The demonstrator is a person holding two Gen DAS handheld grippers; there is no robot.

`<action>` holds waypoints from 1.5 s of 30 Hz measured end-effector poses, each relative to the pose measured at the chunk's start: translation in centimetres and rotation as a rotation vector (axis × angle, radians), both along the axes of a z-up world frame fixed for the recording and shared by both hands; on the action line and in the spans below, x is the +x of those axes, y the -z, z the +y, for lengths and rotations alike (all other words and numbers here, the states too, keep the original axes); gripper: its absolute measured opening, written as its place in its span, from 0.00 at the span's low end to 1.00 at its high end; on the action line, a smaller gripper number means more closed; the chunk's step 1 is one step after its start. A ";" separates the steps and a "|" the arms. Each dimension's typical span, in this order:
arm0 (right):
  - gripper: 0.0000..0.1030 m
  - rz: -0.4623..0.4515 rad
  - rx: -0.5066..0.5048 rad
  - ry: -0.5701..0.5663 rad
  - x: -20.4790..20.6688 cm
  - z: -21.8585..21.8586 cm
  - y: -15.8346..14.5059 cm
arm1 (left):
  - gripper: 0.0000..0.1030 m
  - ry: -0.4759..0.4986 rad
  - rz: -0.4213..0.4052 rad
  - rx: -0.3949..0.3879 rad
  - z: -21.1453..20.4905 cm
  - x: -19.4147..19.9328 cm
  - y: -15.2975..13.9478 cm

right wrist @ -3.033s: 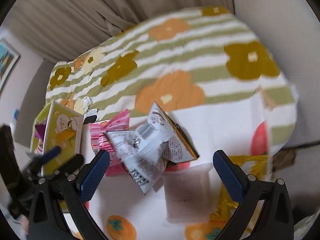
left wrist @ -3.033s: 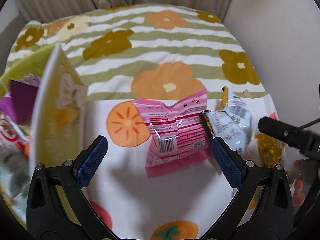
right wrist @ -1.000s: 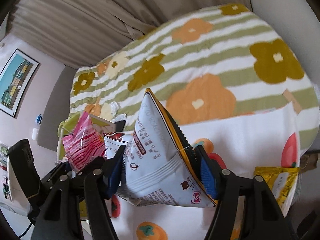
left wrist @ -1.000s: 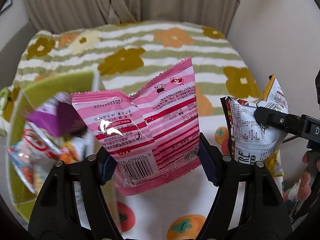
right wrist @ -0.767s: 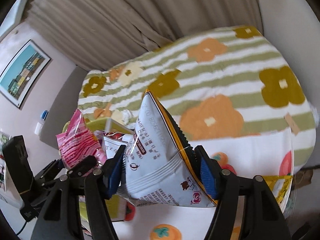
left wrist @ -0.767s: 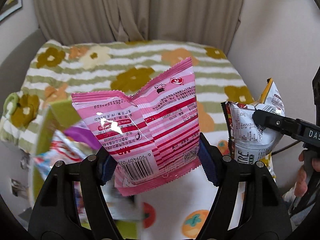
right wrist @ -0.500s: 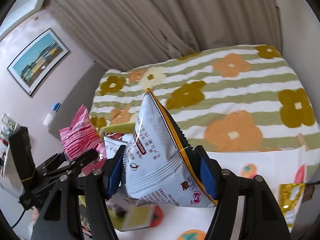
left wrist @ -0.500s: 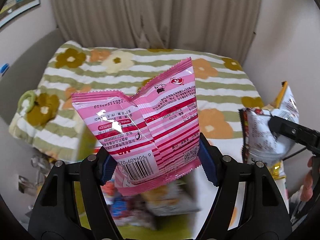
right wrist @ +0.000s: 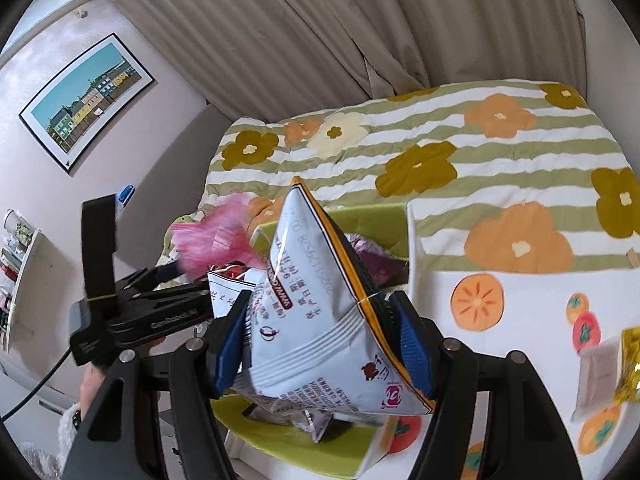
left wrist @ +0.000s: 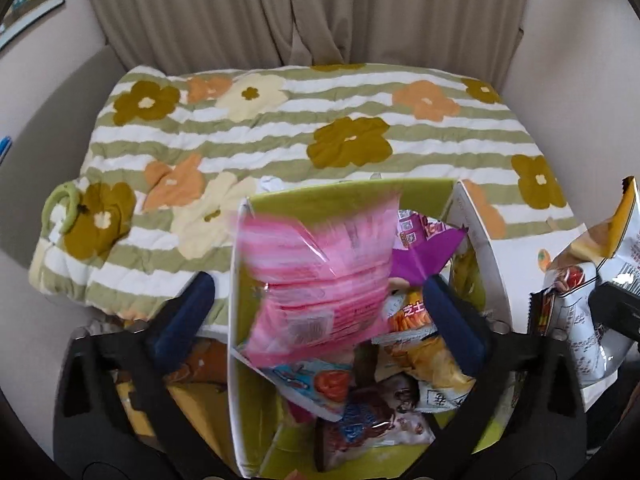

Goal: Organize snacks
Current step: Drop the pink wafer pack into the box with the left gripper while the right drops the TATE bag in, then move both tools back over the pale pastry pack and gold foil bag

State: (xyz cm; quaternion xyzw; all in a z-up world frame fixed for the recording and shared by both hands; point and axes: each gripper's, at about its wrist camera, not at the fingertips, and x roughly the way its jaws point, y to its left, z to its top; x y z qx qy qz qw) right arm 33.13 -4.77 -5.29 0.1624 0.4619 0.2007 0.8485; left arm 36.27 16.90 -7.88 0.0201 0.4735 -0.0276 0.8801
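Note:
My left gripper (left wrist: 318,308) is open above a green-lined box (left wrist: 236,360) that holds several snack packets. A pink striped snack bag (left wrist: 320,276) is blurred and loose between the open fingers, over the box. It also shows pink and blurred in the right wrist view (right wrist: 216,240). My right gripper (right wrist: 320,344) is shut on a white snack bag with an orange edge (right wrist: 316,320), held above the near side of the box (right wrist: 304,444). That bag shows at the right edge of the left wrist view (left wrist: 592,288).
The box stands on a white cloth with orange fruit prints (right wrist: 500,292), on a striped flowered quilt (left wrist: 320,136). A gold packet (right wrist: 630,364) and a flat pale packet (right wrist: 596,376) lie on the cloth at right. Curtains hang behind.
My left gripper has opened and let go of the pink bag, which is dropping toward the box. Both grippers have moved left over the box; the right still holds the white bag.

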 end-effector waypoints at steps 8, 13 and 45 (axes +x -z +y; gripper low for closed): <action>0.61 0.033 -0.031 -0.024 -1.2 2.3 0.7 | 1.00 -0.061 0.009 -0.084 4.2 -4.9 0.7; 0.61 0.020 -0.083 -0.115 -1.1 4.8 0.9 | 1.00 -0.131 -0.003 -0.071 6.7 -7.8 0.3; 0.98 -0.149 -0.370 -0.066 -7.7 5.4 -0.9 | 1.00 -0.025 -0.083 -0.127 3.3 -12.3 -2.8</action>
